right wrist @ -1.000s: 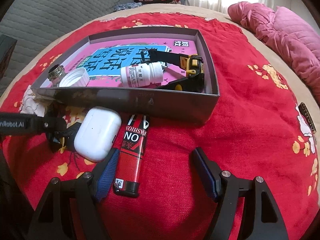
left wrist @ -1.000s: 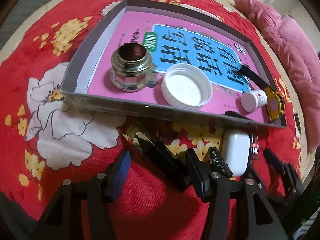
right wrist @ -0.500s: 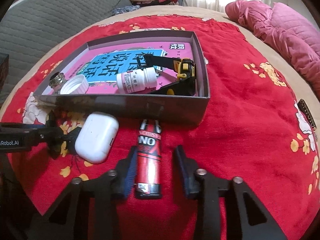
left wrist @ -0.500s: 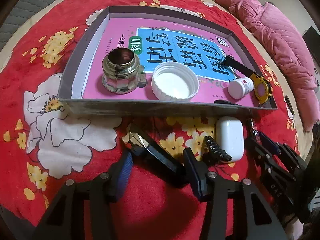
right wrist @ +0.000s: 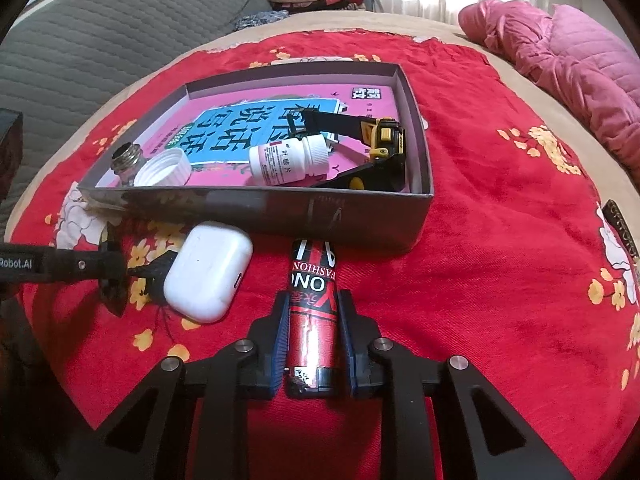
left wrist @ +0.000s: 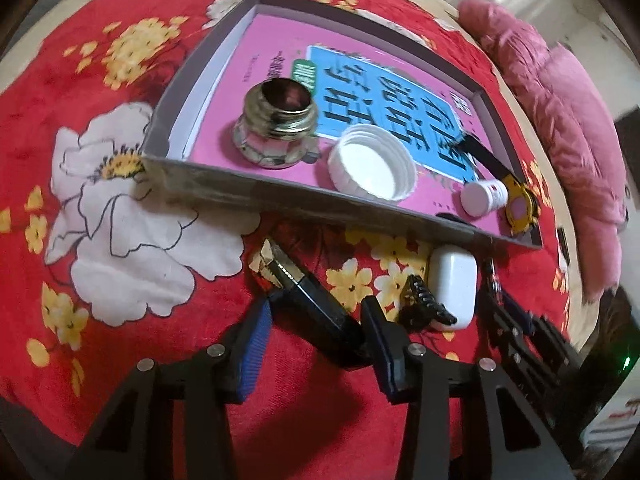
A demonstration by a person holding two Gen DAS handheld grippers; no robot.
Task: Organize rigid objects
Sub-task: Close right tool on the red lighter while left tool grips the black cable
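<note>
The box [right wrist: 256, 216] already held a metal fitting [left wrist: 276, 128], white cap [left wrist: 372, 168], pill bottle [right wrist: 288, 160] and tape measure [right wrist: 384, 136] — outside lay an earbud case [right wrist: 208, 272]. The right gripper [right wrist: 312, 344] clamped the red lighter [right wrist: 314, 308]; the left gripper's [left wrist: 316, 340] fingers had just been narrowing around a black clip [left wrist: 312, 308] — not yet pinching.

Box front wall [right wrist: 256, 204] hides glass jar [right wrist: 127, 160] base; lighter [right wrist: 313, 312] sides behind pads.

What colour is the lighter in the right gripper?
Red with black and white lettering: the lighter, clearest in the right wrist view.
</note>
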